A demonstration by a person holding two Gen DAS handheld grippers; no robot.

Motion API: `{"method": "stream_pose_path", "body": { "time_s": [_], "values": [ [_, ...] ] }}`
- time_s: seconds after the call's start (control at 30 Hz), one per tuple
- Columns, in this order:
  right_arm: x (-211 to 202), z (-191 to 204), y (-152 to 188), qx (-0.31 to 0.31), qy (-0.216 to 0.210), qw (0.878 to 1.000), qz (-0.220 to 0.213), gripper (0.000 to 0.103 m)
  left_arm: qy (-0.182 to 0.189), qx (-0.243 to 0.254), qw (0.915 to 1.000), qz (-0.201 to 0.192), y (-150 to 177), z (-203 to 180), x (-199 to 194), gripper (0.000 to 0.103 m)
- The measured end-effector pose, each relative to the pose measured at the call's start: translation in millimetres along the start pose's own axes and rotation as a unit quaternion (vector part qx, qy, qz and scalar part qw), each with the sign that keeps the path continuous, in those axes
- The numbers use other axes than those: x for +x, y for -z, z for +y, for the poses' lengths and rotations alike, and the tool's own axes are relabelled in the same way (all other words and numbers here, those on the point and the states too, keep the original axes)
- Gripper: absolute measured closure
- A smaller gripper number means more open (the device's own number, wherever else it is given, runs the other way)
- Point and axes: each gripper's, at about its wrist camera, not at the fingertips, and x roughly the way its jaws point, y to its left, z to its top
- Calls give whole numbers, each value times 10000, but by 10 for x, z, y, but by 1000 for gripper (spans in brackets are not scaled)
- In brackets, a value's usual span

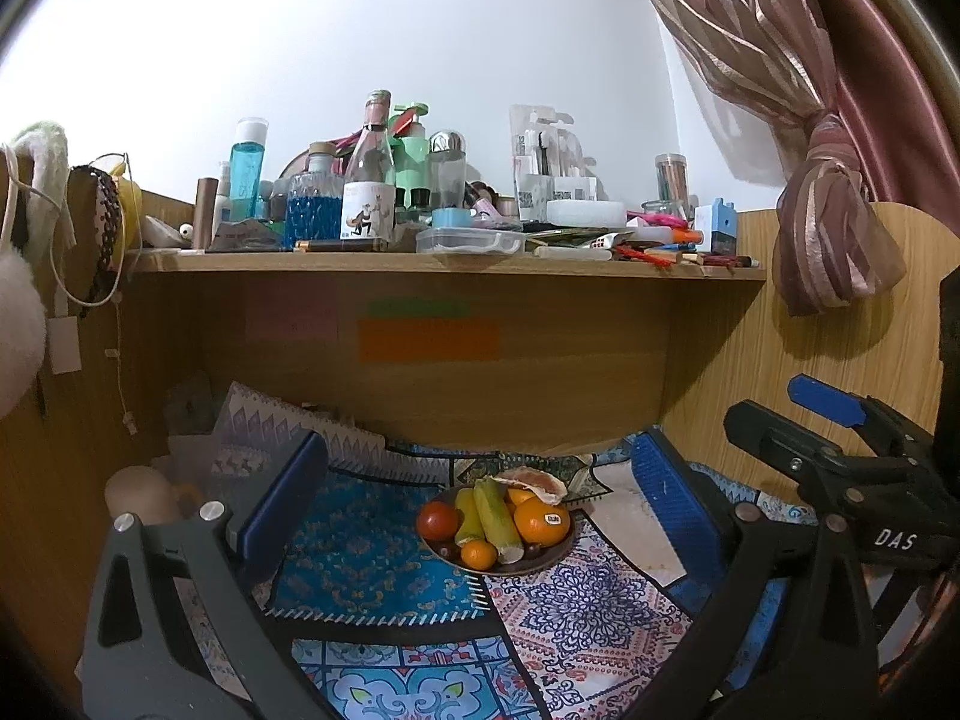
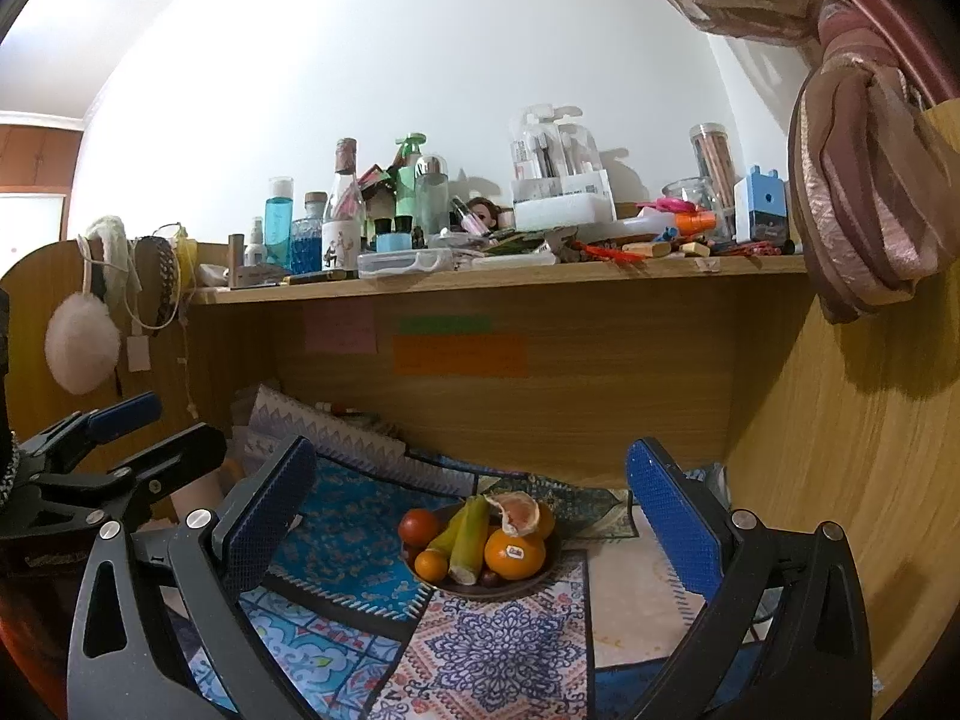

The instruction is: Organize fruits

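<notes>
A dark round plate (image 1: 549, 558) (image 2: 540, 576) sits on a patterned cloth under the shelf. It holds a big orange (image 1: 541, 521) (image 2: 515, 553) with a sticker, a small orange (image 1: 479, 554) (image 2: 431, 565), a red tomato (image 1: 438, 519) (image 2: 419, 526), two green-yellow stalks (image 1: 493, 516) (image 2: 469, 540) and a peeled citrus piece (image 1: 534, 483) (image 2: 517, 513). My left gripper (image 1: 474, 504) is open and empty, well short of the plate. My right gripper (image 2: 474, 516) is open and empty too. The right gripper also shows in the left wrist view (image 1: 828, 438).
A wooden shelf (image 1: 444, 264) (image 2: 498, 276) above is crowded with bottles, jars and boxes. Wooden side panels close in left and right. A curtain (image 1: 828, 222) hangs at the right. Sticky notes (image 1: 429, 339) are on the back panel.
</notes>
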Motion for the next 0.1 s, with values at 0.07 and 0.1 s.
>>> {"method": "stream_pose_path", "body": {
  "time_s": [0.07, 0.1],
  "values": [
    [33, -9, 6, 17, -13, 10000, 31, 0, -16, -24, 10000, 20, 10, 15, 16, 0],
    [55, -13, 8, 28, -24, 10000, 48, 0, -25, -32, 10000, 32, 15, 27, 28, 0]
  ]
}}
